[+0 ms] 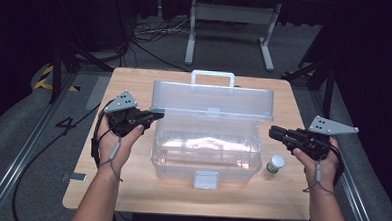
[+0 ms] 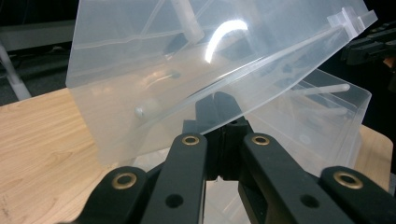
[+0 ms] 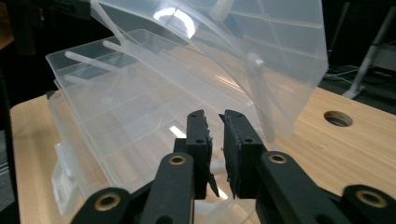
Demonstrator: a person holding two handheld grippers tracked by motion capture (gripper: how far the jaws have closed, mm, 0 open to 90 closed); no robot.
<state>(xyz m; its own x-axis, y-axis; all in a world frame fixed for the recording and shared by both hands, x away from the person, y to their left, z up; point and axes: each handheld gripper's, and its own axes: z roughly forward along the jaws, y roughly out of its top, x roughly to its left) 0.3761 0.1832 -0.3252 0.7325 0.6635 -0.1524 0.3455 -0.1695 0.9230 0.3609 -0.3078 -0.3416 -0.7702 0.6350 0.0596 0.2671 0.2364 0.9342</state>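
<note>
A clear plastic toolbox [image 1: 205, 158] stands in the middle of the wooden table [image 1: 130, 187], its lid [image 1: 214, 99] raised partway. My left gripper [image 1: 156, 115] is shut on the lid's left end; in the left gripper view the jaws [image 2: 219, 100] meet at the lid's rim [image 2: 261, 67]. My right gripper [image 1: 273, 132] hovers just off the box's right wall, not touching it. In the right gripper view its jaws [image 3: 215, 116] stand a narrow gap apart with nothing between them, pointing at the open box [image 3: 140, 116].
A small green bottle with a white cap [image 1: 275, 164] stands on the table right of the box, below my right gripper. The box's front latch [image 1: 205, 179] hangs down. A round hole [image 3: 337, 118] is in the tabletop. A white frame [image 1: 233, 22] stands on the floor behind.
</note>
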